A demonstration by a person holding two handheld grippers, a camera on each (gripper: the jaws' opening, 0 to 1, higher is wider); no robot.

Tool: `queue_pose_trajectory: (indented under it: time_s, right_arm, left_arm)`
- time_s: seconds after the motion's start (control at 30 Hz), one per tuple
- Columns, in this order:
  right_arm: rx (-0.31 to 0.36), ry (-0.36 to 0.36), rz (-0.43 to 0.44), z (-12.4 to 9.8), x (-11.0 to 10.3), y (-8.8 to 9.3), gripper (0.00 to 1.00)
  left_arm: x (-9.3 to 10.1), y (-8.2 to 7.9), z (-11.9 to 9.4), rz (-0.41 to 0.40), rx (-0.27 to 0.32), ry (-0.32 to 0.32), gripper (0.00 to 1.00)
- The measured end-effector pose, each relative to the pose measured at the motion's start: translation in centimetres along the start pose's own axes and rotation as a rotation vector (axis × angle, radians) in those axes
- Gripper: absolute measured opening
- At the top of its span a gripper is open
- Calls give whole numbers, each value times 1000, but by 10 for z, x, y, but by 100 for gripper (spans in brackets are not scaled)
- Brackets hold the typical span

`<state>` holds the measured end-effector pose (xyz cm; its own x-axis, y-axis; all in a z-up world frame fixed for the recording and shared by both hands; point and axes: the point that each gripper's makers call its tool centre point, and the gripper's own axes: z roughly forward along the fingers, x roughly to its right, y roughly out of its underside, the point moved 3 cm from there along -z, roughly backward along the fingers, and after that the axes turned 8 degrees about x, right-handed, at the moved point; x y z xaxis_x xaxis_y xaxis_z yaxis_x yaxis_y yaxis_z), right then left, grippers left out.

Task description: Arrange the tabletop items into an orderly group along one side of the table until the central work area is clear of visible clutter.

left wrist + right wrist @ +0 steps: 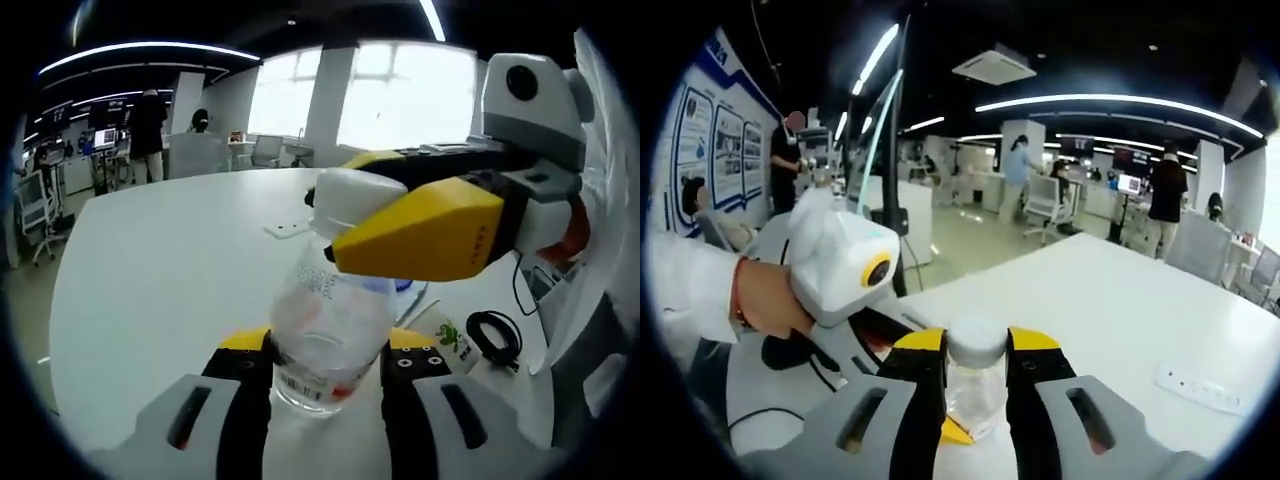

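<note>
A clear plastic bottle [325, 330] with a red-and-white label stands upright on the white table [160, 290]. My left gripper [328, 362] is shut on its lower body, one yellow-tipped jaw on each side. My right gripper [420, 235] reaches in from the right and closes on the white cap [345, 198]. In the right gripper view the cap [976, 343] sits clamped between my right gripper [976, 362] jaws, with the bottle neck [972, 400] below it. The left gripper [845, 265], held by a hand [770, 300], shows at the left.
A white power strip [288, 228] [1200, 388] lies on the table beyond the bottle. A coiled black cable [495, 335] and a small green-printed packet [452, 340] lie to the right. People, chairs and desks stand far behind the table.
</note>
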<state>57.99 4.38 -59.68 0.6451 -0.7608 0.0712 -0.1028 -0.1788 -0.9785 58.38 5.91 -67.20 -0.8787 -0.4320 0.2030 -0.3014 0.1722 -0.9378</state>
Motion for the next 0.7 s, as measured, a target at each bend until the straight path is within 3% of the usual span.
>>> queue_pose_trajectory:
  time_s: [0.23,0.7]
  right_arm:
    - [-8,-14,-8,-1,0,0,20]
    - [6,-18,-5,-6,0,0,21]
  left_arm:
    - [0,2,1,-36,2,-14,43]
    - [3,1,2,-27,-2,-17,45]
